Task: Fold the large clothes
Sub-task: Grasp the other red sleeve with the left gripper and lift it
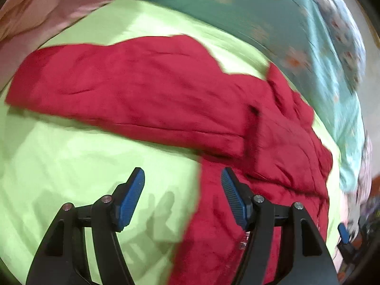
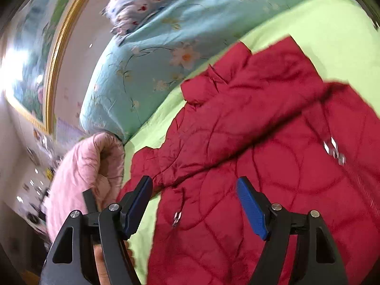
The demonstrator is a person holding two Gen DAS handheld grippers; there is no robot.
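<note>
Left wrist view shows the red quilted jacket (image 1: 166,90) spread on the lime-green bed sheet (image 1: 59,166), one sleeve stretched out flat away from its body; the left tongs (image 1: 182,194) stand wide and empty above the jacket's edge; in the right wrist view the right tongs (image 2: 194,201) are wide too, holding nothing, over the jacket's body near a zip pull (image 2: 176,218); the padding looks soft, bulky and rather slick, so a hem or cuff edge seems the best hold.

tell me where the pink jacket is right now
In the right wrist view the pink jacket sits at lower left, beside the red jacket and below the floral quilt.
</note>
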